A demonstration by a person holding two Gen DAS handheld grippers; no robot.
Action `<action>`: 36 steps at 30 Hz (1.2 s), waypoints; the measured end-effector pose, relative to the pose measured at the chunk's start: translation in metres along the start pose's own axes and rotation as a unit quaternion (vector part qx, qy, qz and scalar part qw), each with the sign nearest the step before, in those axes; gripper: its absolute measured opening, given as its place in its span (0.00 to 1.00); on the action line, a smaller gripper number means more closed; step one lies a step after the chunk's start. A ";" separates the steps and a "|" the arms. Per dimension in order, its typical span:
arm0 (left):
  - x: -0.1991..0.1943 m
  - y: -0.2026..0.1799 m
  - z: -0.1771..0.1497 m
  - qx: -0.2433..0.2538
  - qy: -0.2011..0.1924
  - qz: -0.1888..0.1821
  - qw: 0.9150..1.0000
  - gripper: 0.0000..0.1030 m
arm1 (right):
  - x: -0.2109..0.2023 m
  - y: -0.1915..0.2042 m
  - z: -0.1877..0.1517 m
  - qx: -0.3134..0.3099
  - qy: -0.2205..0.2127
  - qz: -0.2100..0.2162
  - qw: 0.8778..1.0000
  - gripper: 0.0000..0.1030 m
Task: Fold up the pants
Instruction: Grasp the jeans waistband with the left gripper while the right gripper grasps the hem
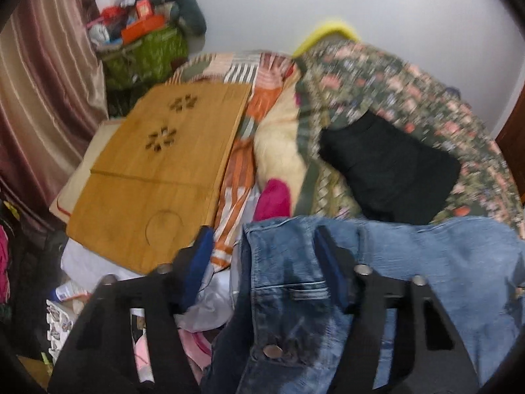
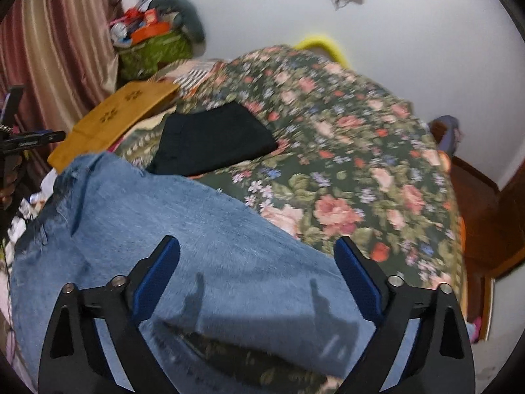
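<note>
At the far left a striped maroon curtain (image 1: 42, 75) hangs beside a green bag (image 1: 147, 55) heaped with boxes and clutter. In front of it a wooden lap table (image 1: 157, 170) with flower-shaped cut-outs lies flat on the bedding, next to a cream and pink blanket (image 1: 279, 151).

The left gripper (image 1: 262, 256) tilts steeply down over the waistband end of the blue jeans (image 1: 295, 295). Its jaws stand about half apart, with the waistband corner, near the metal button (image 1: 273, 350), lying between the blue pads; whether the pads press the denim cannot be told from the blurred view.

Further right, a folded black garment (image 2: 213, 138) rests on the floral bedspread (image 2: 344, 164), just beyond the jeans. The jeans spread across the near edge of the bed, their pale leg fabric filling the lower part of the right wrist view.

The right gripper (image 2: 257, 259) also points downward, jaws spread wide above the denim with nothing clamped; their shadows fall on the cloth below. A yellow curved bar (image 2: 323, 44) shows behind the bed against the white wall (image 2: 410, 49).
</note>
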State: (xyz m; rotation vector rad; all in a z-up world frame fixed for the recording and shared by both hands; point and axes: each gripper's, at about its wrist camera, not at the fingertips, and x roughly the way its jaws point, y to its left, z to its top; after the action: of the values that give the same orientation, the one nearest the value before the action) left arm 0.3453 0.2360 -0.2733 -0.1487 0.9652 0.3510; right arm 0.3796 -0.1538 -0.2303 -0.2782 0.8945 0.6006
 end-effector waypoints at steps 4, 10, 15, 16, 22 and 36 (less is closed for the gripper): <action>0.036 0.008 -0.004 -0.017 0.039 -0.002 0.999 0.47 | 0.035 -0.001 0.009 -0.017 0.032 0.027 0.999 0.81; 0.076 0.016 -0.006 -0.054 0.091 -0.047 0.993 0.48 | 0.074 -0.004 0.015 -0.026 0.077 0.061 0.995 0.78; 0.087 0.013 -0.003 -0.067 0.102 -0.048 0.991 0.47 | 0.084 -0.002 0.015 -0.031 0.087 0.093 0.991 0.61; 0.088 0.013 -0.002 -0.071 0.103 -0.052 0.991 0.45 | 0.083 0.000 0.015 -0.035 0.087 0.102 0.990 0.57; 0.085 0.008 0.000 -0.068 0.110 -0.049 0.990 0.21 | 0.083 0.005 0.016 -0.030 0.105 0.116 0.987 0.19; -0.023 -0.008 0.020 0.002 0.003 -0.062 0.998 0.03 | 0.011 0.017 0.029 -0.016 0.008 0.046 0.999 0.08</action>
State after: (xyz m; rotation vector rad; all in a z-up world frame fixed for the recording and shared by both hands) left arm 0.3523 0.2286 -0.2431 -0.2059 0.9578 0.2340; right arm 0.3930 -0.1226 -0.2215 -0.2721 0.9184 0.6984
